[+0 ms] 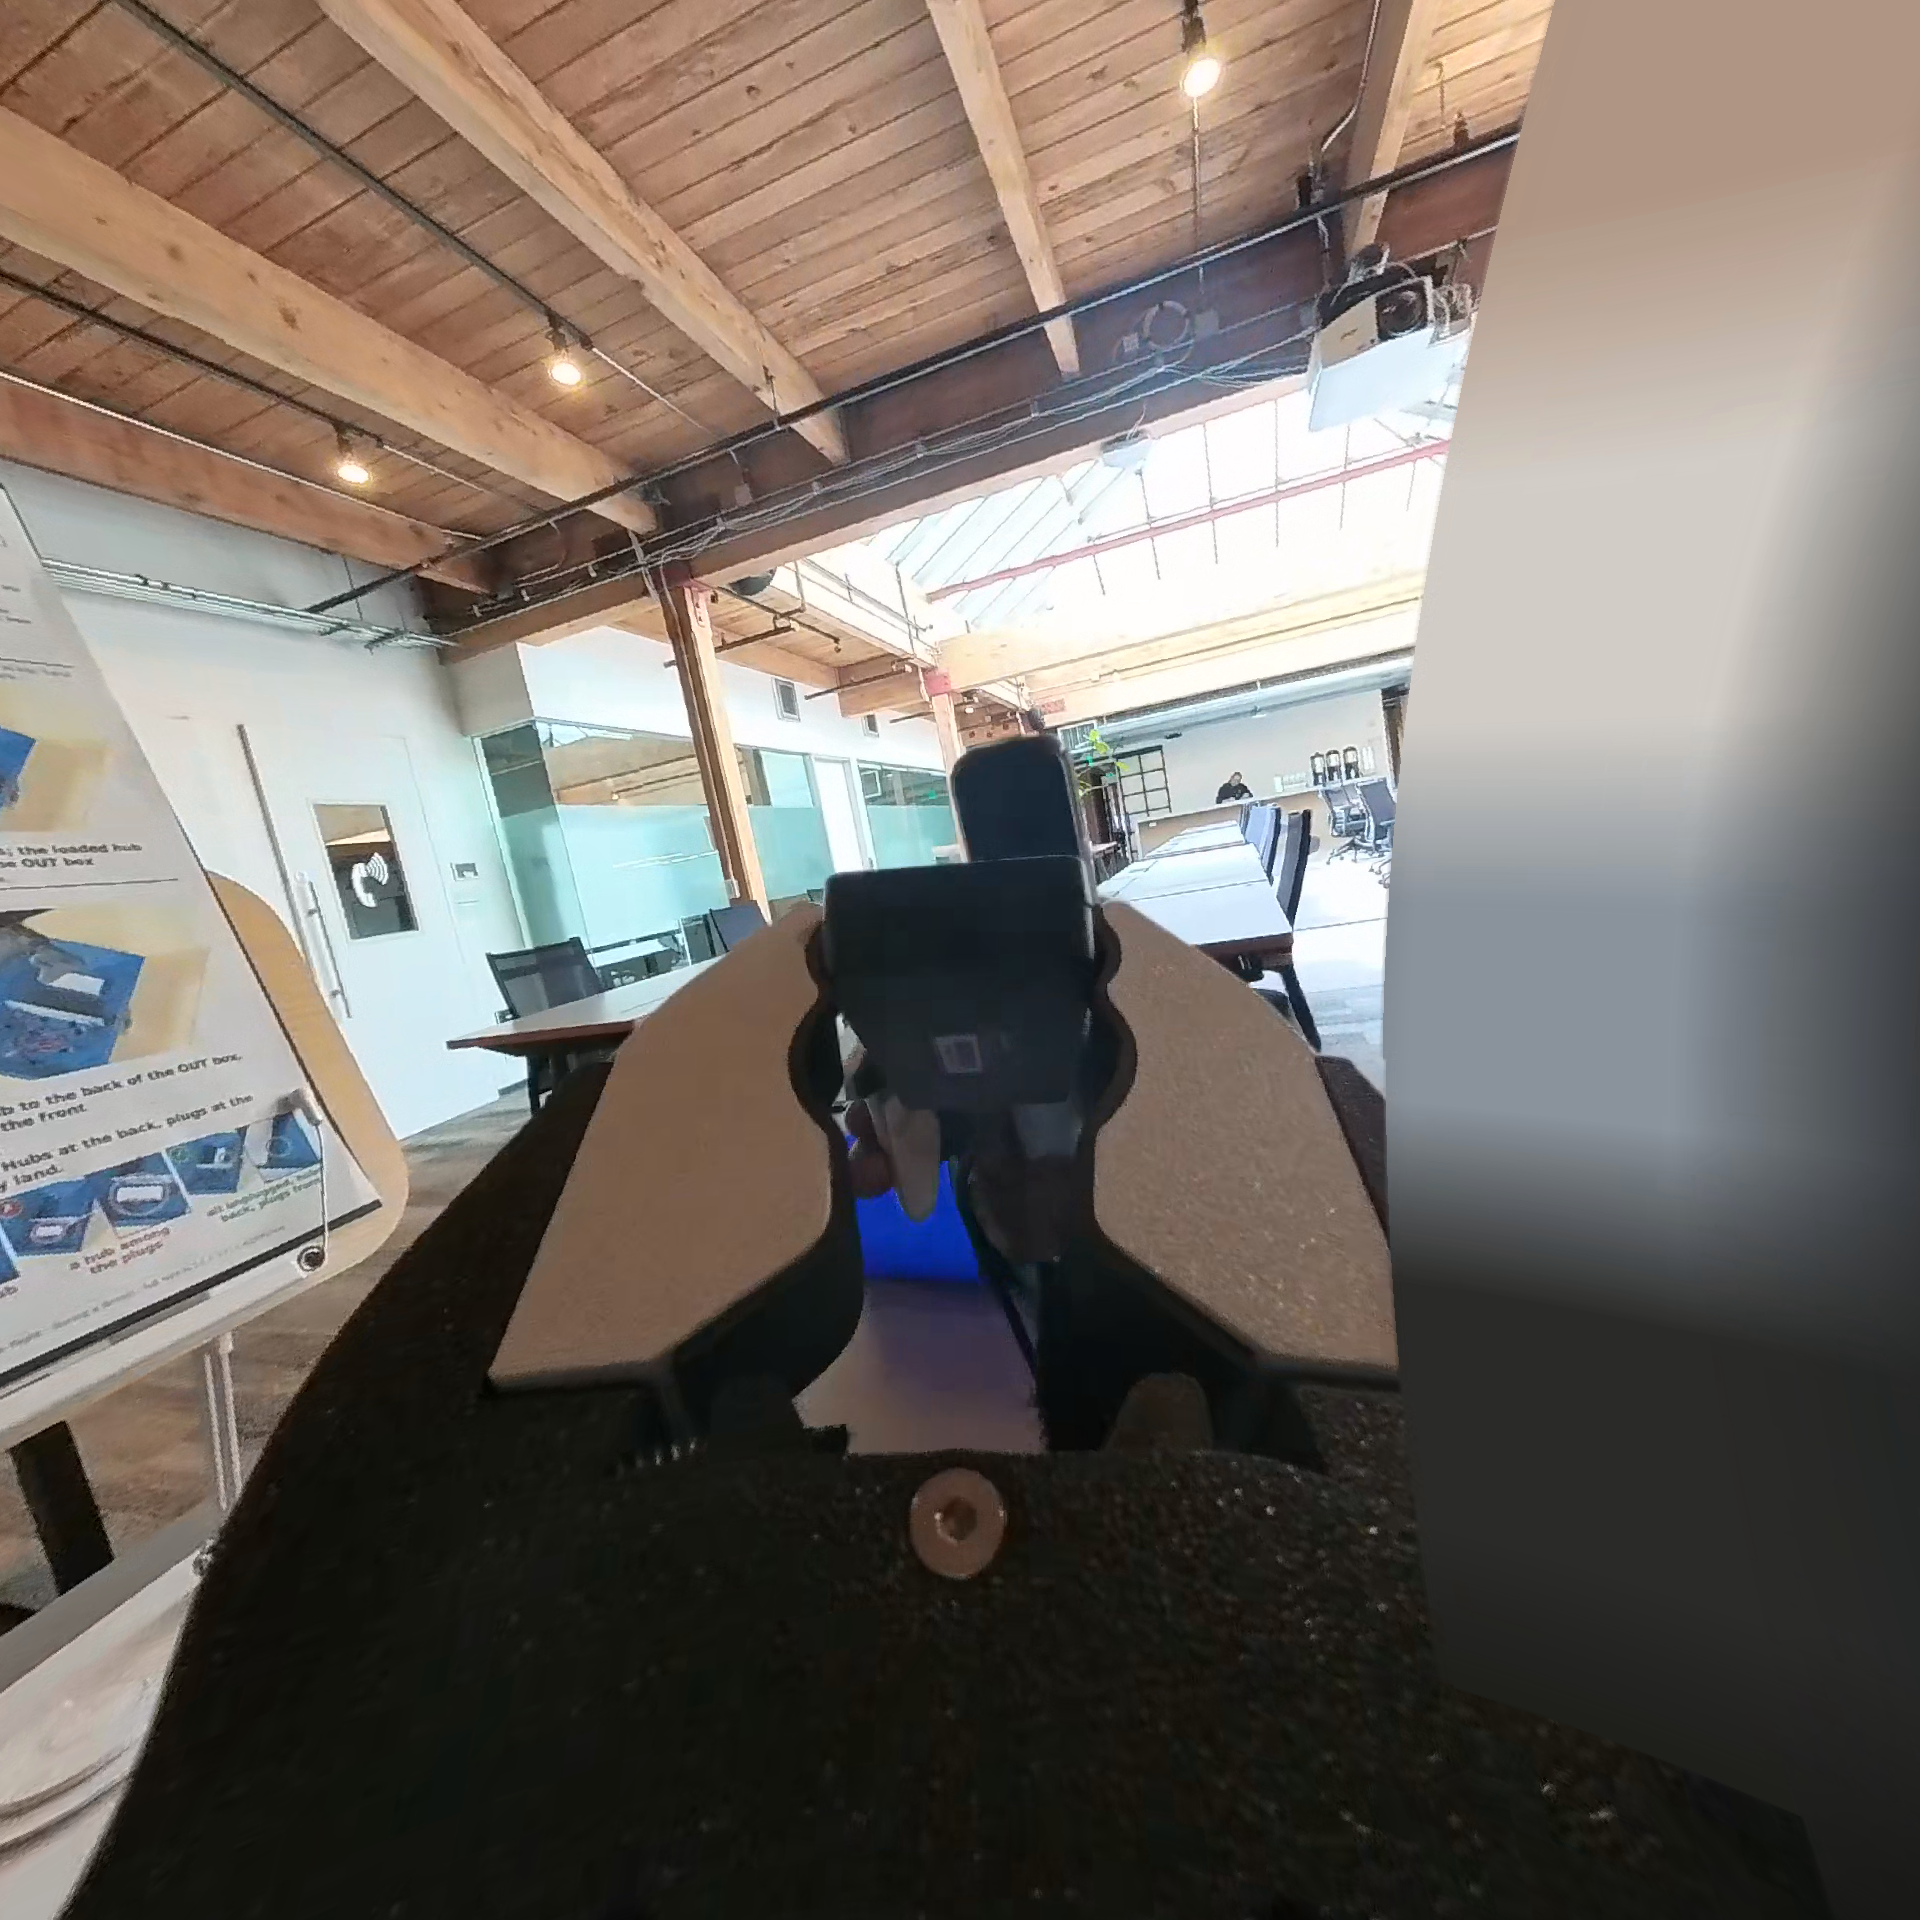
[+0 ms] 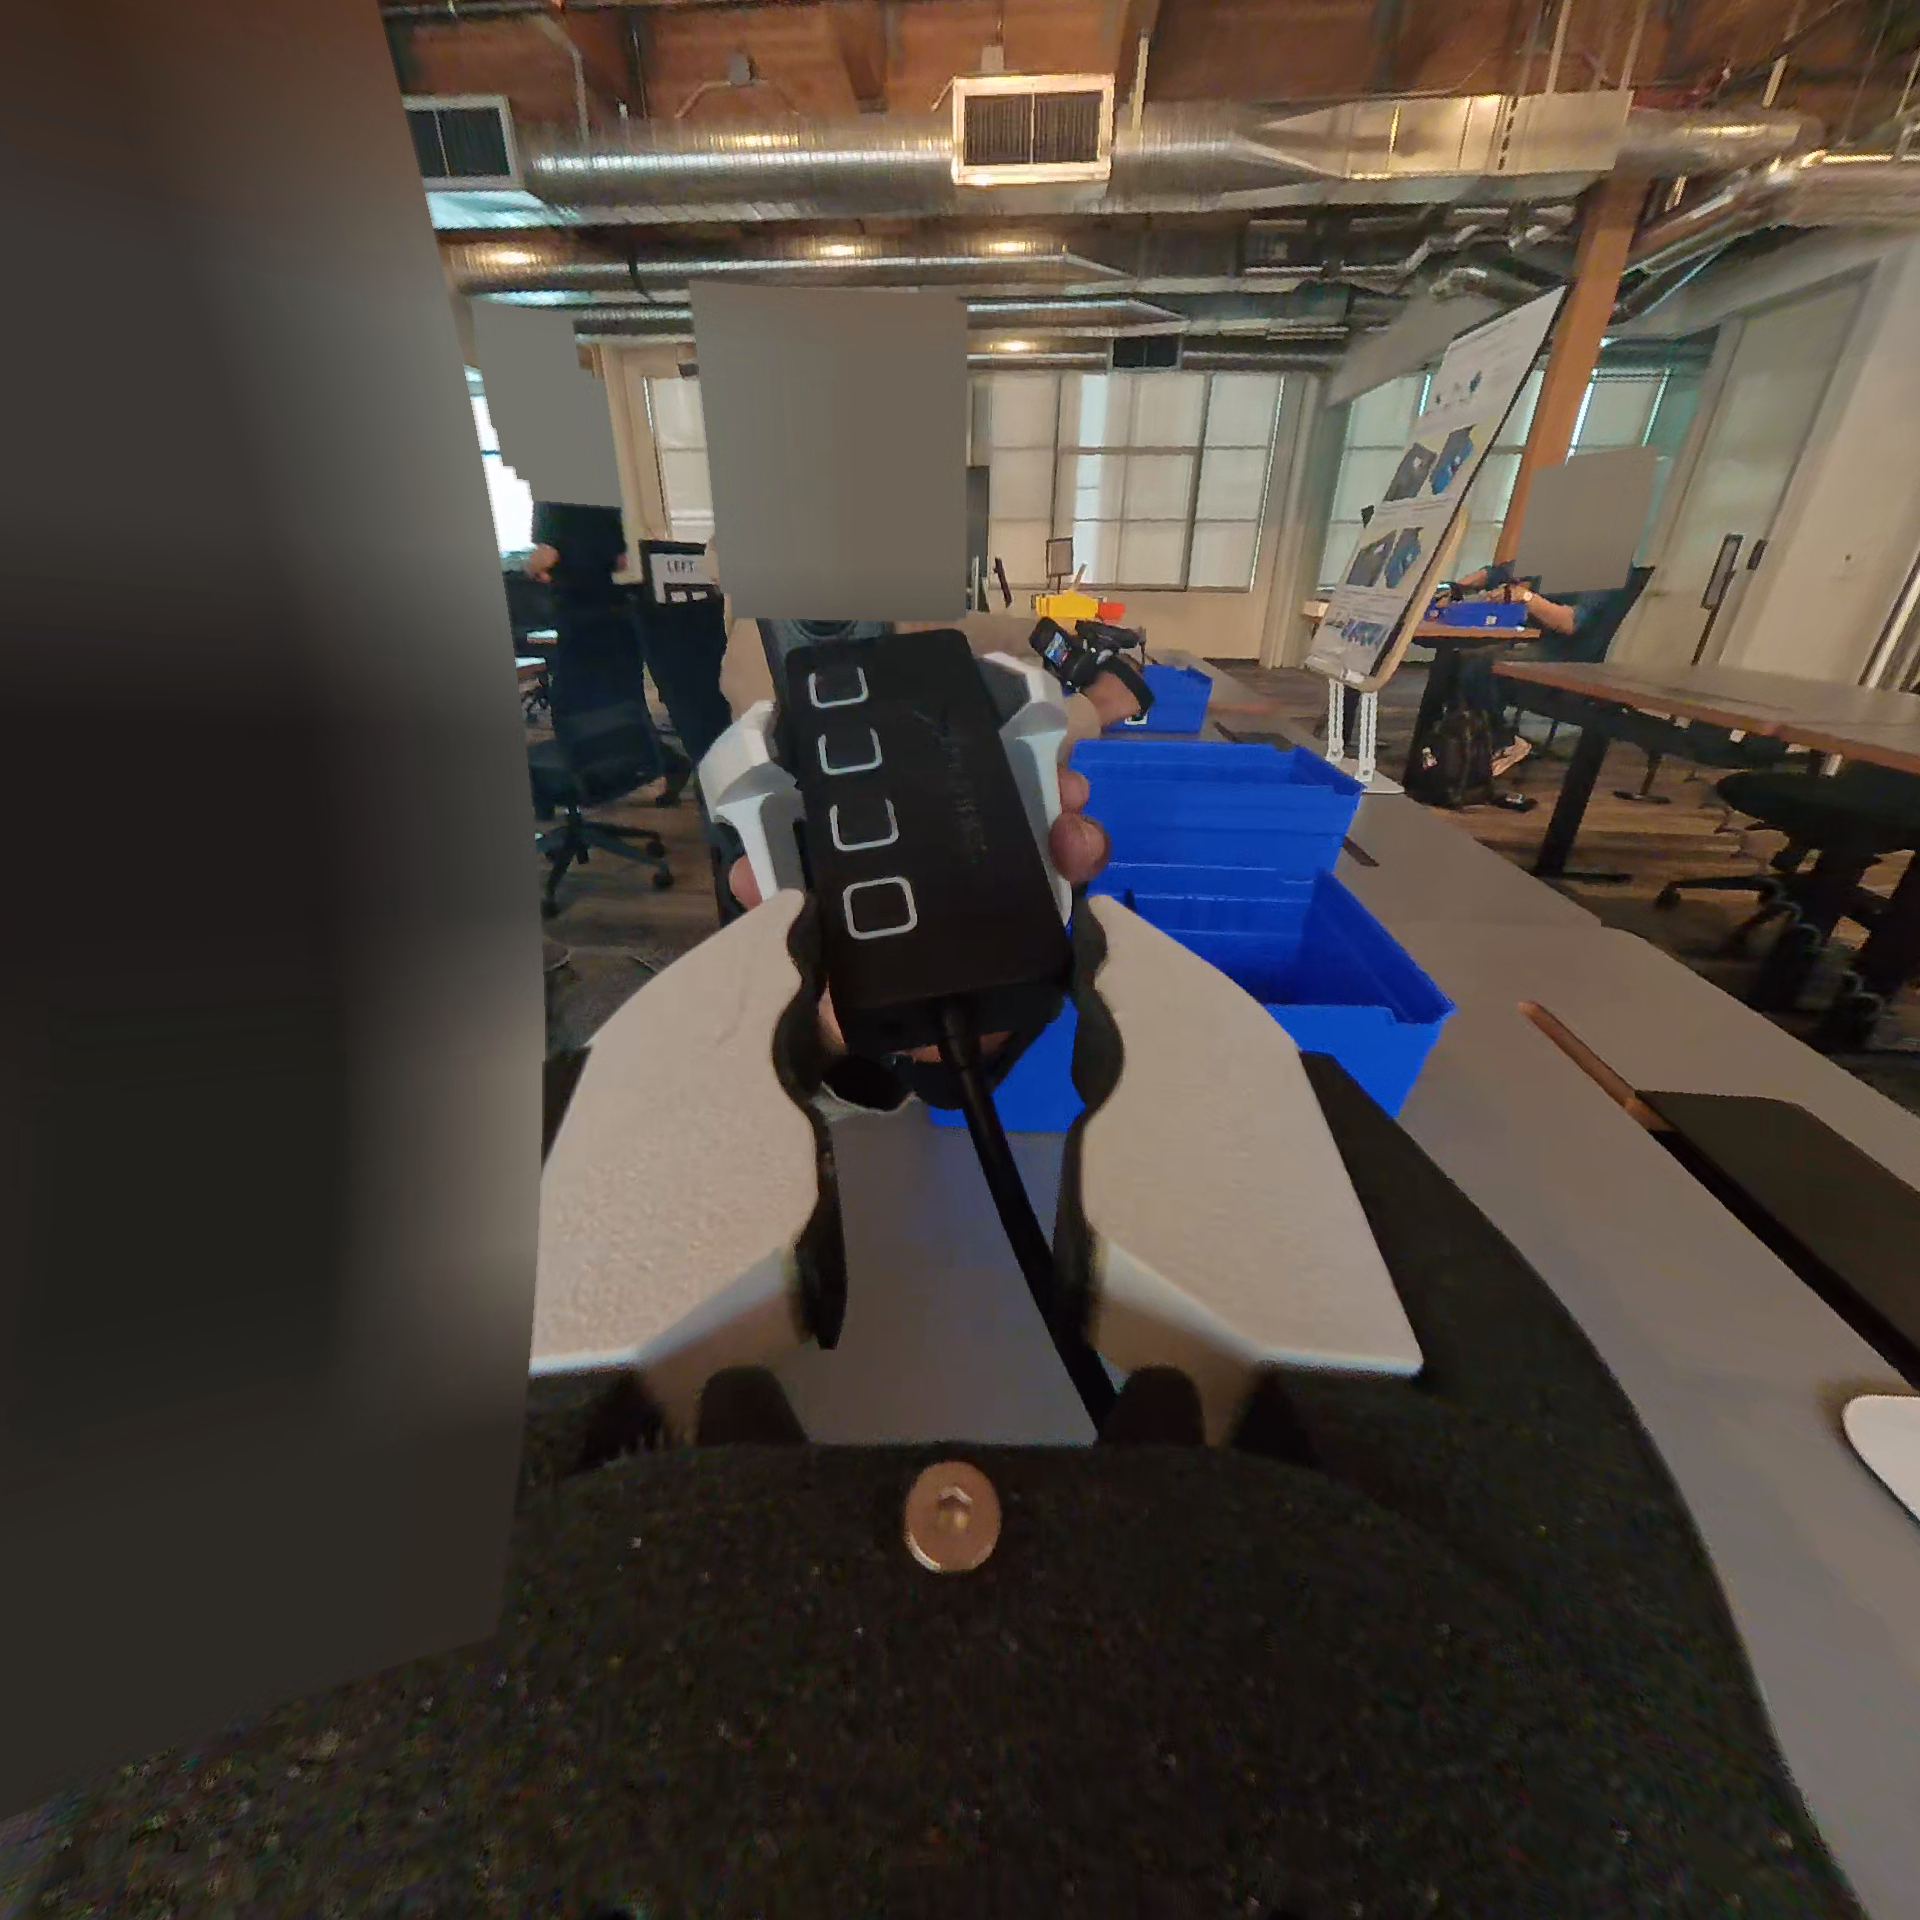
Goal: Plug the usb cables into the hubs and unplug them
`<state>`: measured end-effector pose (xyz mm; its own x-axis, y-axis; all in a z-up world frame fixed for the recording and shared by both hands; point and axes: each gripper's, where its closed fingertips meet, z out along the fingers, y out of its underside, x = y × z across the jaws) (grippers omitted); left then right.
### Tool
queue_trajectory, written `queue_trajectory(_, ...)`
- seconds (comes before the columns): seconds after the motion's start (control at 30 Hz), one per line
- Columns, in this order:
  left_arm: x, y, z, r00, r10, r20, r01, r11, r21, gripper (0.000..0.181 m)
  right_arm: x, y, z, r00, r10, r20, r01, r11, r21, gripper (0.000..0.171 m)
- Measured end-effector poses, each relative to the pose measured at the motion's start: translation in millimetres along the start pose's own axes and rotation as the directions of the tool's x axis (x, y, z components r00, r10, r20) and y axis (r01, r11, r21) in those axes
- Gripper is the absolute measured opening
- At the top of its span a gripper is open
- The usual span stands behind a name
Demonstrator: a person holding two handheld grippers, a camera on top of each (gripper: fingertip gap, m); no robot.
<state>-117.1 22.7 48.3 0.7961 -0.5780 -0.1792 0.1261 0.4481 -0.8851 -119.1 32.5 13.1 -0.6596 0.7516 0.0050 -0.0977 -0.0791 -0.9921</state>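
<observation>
- Right gripper (image 2: 940, 997) is pinching a black USB hub (image 2: 914, 831) by its near end, held up in the air above the grey worktop (image 2: 1558, 1195); hub's top face w/ four square buttons faces the camera.
- Hub's own black cable (image 2: 1023, 1216) runs back between the fingers toward the camera.
- Left gripper (image 1: 956, 997) is clamped on a dark flat block, prob. the same hub seen from the other side; can't say for sure.
- In right wrist view, the other gripper's white fingers and a hand sit at the hub's far end, touching it.
- Blue bins (image 2: 1288, 935) stand on the worktop just behind the hub, toward its far edge.
- Step in hand, as I judge: both tools share the hub mid-air, approx. a handover or regrip.
- To do it well: keep one grip firm until the other is seated, hold the hub level, leave the port side clear, don't let the cable snag on the fingers.
- No loose plug seen in either view.
</observation>
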Motion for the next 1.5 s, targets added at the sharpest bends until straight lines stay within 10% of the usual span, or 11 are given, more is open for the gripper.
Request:
queue_trajectory(0.23,-6,12,-4,0.998,0.015,0.060,-0.008,0.993,-0.115,0.054,3,1,-10,0.975,-0.192,-0.111,0.180,0.978,-0.104,0.044)
queue_trajectory(0.47,-8,14,-21,0.928,-0.360,0.096,0.373,0.902,-0.217,0.072,8,3,-26,0.807,-0.553,-0.206,0.481,0.819,-0.314,0.044)
queue_trajectory(0.67,-2,31,-20,0.800,-0.577,0.162,0.598,0.744,-0.298,0.061,10,7,-32,0.544,-0.815,-0.201,0.669,0.566,-0.482,0.044)
queue_trajectory(0.9,-9,41,-12,0.795,-0.573,0.201,0.607,0.747,-0.271,0.046,10,6,-31,0.487,-0.825,-0.287,0.677,0.564,-0.473,0.044)
queue_trajectory(1.23,-14,43,-14,0.874,-0.450,0.184,0.486,0.792,-0.369,0.017,15,39,-30,0.662,-0.693,-0.285,0.512,0.696,-0.503,0.050)
queue_trajectory(1.5,2,49,-23,0.887,-0.462,-0.005,0.344,0.668,-0.660,0.017,1,42,-28,0.985,-0.050,-0.168,-0.023,0.913,-0.407,0.063)
